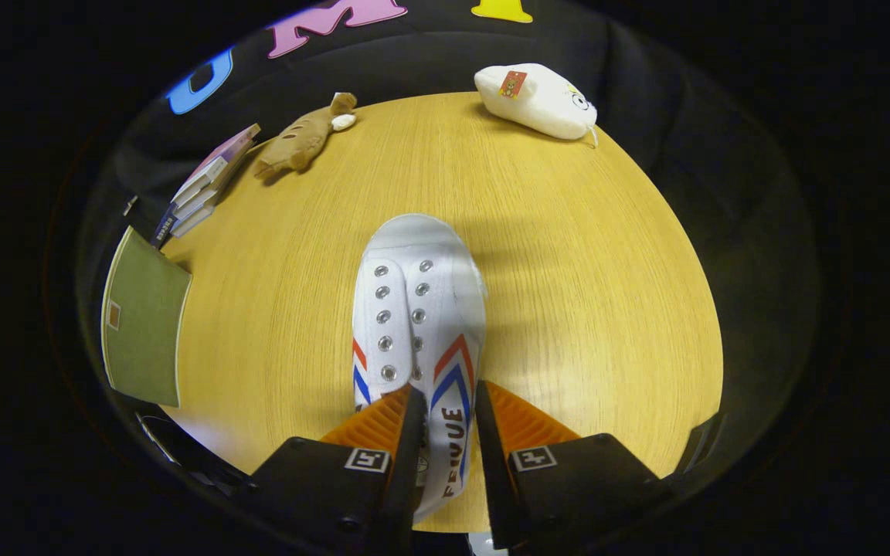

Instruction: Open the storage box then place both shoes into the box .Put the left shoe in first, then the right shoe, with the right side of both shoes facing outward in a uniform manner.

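**Shoe clamped at the heel end**

Shoe (419, 309) in white canvas lies on the wooden tabletop (584, 293), toe pointing away from the gripper (445, 409). It has two rows of metal eyelets with no laces, and red and blue chevron stripes on its side panels. The heel end sits between the gripper's two fingers — both press against the shoe's sides, so the gripper is closed on it. Whether the shoe is resting on the tabletop or lifted just off it cannot be told.

Beyond the toe the wood is bare up to the far edge, where a white stuffed pouch (538, 100) with a small red tag lies to the right, and a brown plush toy (302, 139) lies to the left. Left of the plush toy, a short stack of books (209, 185) sits at the tabletop's rim. Nearer the gripper on that same left side, a flat olive-green panel (144, 316) — possibly a box or a lid, it is hard to tell — overlaps the edge of the tabletop.
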The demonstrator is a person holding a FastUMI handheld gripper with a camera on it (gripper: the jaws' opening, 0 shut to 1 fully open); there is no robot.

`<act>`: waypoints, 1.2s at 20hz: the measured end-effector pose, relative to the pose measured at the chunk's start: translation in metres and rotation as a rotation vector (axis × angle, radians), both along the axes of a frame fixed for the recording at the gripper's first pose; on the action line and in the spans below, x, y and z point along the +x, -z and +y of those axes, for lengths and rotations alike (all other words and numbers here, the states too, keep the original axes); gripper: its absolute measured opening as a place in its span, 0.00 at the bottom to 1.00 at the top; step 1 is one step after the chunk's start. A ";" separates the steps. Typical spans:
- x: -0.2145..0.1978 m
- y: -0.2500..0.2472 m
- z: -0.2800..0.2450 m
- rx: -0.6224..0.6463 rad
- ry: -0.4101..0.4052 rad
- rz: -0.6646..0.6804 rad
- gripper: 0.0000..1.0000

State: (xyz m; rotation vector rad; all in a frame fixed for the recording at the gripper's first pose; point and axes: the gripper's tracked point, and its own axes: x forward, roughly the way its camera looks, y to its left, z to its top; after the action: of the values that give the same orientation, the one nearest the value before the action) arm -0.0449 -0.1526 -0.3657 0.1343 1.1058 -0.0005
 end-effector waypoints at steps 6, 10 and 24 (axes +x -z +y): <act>0.010 -0.002 -0.005 0.033 0.061 -0.024 0.16; 0.009 -0.003 -0.001 0.059 0.112 -0.037 0.08; 0.012 -0.121 0.114 0.155 0.136 -0.134 0.08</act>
State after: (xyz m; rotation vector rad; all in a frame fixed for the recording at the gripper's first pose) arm -0.0332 -0.0384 -0.2443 0.3432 0.9612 -0.0271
